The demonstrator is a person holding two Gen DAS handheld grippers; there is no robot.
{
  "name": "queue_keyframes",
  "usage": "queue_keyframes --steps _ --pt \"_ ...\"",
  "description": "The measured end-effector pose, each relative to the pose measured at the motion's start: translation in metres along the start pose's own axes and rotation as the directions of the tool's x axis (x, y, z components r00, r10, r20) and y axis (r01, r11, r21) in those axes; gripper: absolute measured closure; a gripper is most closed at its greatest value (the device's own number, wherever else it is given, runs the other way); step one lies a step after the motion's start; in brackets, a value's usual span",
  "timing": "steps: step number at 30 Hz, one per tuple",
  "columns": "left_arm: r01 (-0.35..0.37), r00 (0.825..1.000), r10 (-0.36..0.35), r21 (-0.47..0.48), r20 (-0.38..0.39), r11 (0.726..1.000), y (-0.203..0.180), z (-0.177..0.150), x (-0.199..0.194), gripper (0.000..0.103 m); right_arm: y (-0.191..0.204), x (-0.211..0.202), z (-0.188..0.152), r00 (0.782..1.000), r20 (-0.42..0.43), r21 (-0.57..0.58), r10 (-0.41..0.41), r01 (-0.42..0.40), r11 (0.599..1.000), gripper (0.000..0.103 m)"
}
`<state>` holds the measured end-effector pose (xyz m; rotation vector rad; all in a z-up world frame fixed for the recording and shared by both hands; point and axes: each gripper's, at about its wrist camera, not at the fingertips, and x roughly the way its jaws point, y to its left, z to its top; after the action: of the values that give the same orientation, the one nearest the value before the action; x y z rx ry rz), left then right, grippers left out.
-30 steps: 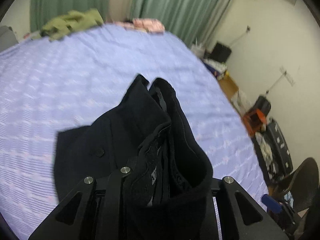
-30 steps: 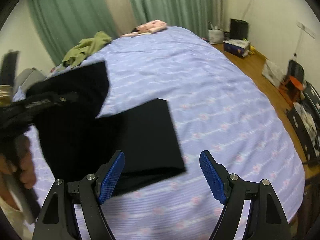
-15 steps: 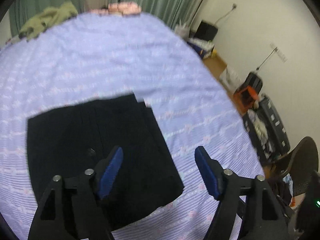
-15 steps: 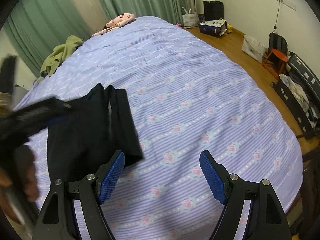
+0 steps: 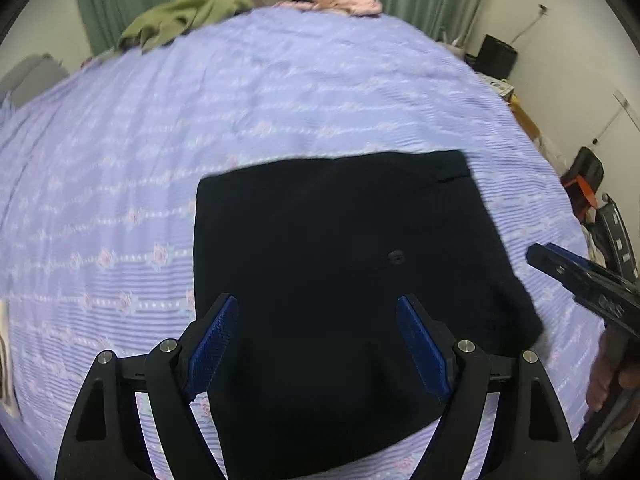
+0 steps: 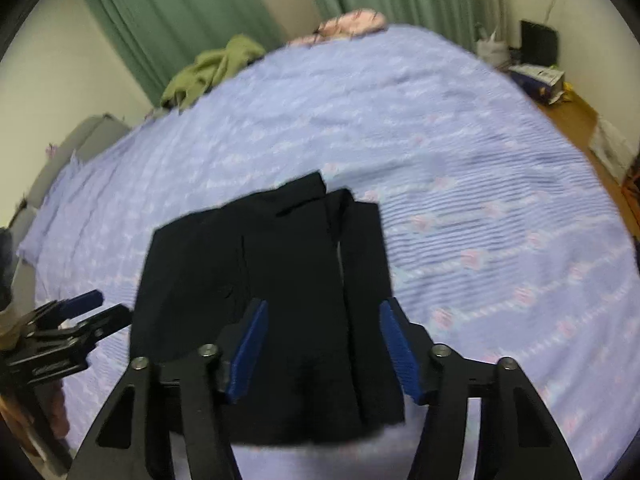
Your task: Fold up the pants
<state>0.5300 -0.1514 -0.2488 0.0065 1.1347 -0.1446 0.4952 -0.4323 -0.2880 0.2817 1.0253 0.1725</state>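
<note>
The black pants lie folded into a flat rectangle on the lilac bedspread. My left gripper is open and empty, hovering over the near edge of the pants. In the right wrist view the pants show layered folded edges on their right side. My right gripper is open and empty over their near part. The left gripper also shows at the left of the right wrist view, and the right gripper shows at the right edge of the left wrist view.
A green garment and a pink one lie at the far end of the bed, before green curtains. A grey cushion sits at the left. Bags and boxes stand on the floor to the right.
My left gripper let go of the bunched pants and opened. The pants now lie flat and folded. Both grippers have moved over the pants' near edge.
</note>
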Motion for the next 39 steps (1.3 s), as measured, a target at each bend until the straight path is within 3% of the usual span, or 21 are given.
queue_keyframes --steps 3,9,12,15,17,20,21,22,24,27,31,35,37,39 --pt "0.007 1.0 -0.007 -0.005 -0.025 1.0 0.004 -0.001 0.017 0.022 -0.009 0.032 0.005 0.998 -0.051 0.065 0.048 -0.045 0.997 0.061" --pt "0.025 0.999 -0.025 -0.014 -0.036 1.0 0.006 0.002 0.028 0.022 -0.004 0.065 0.006 0.994 -0.112 0.038 0.004 0.001 0.999 0.061" --pt "0.036 0.999 -0.037 -0.024 -0.04 0.999 0.01 0.003 0.029 0.022 0.005 0.06 0.005 0.993 -0.12 0.025 0.01 -0.007 1.0 0.072" --pt "0.044 0.999 -0.045 -0.03 -0.029 0.999 0.013 0.003 0.026 0.022 0.016 0.031 0.006 0.999 -0.031 0.001 0.031 -0.031 1.0 0.084" --pt "0.053 0.998 -0.055 -0.042 -0.032 0.998 0.015 0.002 0.026 0.022 0.02 0.029 0.008 0.998 -0.017 0.0 0.059 -0.059 0.998 0.086" --pt "0.05 0.998 -0.052 -0.046 -0.044 0.998 0.014 0.0 0.026 0.022 0.017 0.054 0.009 0.993 -0.099 0.015 0.065 -0.063 0.998 0.087" --pt "0.048 0.998 -0.05 -0.043 -0.044 0.998 0.014 -0.001 0.026 0.022 0.014 0.059 0.01 0.991 -0.118 0.03 0.062 -0.059 0.998 0.096" --pt "0.043 0.998 -0.045 -0.041 -0.043 0.998 0.013 -0.001 0.024 0.022 0.012 0.062 0.011 0.99 -0.133 0.031 0.039 -0.035 0.999 0.097" --pt "0.045 0.998 -0.047 -0.037 -0.039 0.998 0.012 -0.002 0.021 0.022 0.014 0.049 0.014 0.995 -0.105 0.022 0.001 0.001 1.0 0.099" --pt "0.052 0.998 -0.052 -0.019 -0.022 0.998 0.008 -0.001 0.014 0.022 0.008 0.026 0.015 0.999 -0.04 0.023 -0.029 0.03 0.999 0.099" --pt "0.043 0.999 -0.043 -0.001 -0.034 0.999 0.002 -0.002 0.018 0.022 -0.023 0.046 0.011 0.993 -0.107 0.102 -0.055 0.066 0.993 0.098" --pt "0.024 0.998 -0.024 0.002 -0.054 1.0 0.004 -0.009 0.022 0.022 -0.019 0.043 0.007 0.99 -0.107 0.046 -0.093 0.099 0.994 0.093" --pt "-0.001 0.998 0.001 0.008 -0.057 1.0 0.008 -0.014 0.022 0.022 -0.016 0.033 0.007 0.983 -0.106 0.016 -0.152 0.154 0.988 0.072" --pt "-0.022 0.998 0.023 0.02 -0.056 1.0 0.013 -0.021 0.02 0.022 -0.017 0.015 0.004 0.981 -0.081 0.022 -0.176 0.178 0.984 0.06"
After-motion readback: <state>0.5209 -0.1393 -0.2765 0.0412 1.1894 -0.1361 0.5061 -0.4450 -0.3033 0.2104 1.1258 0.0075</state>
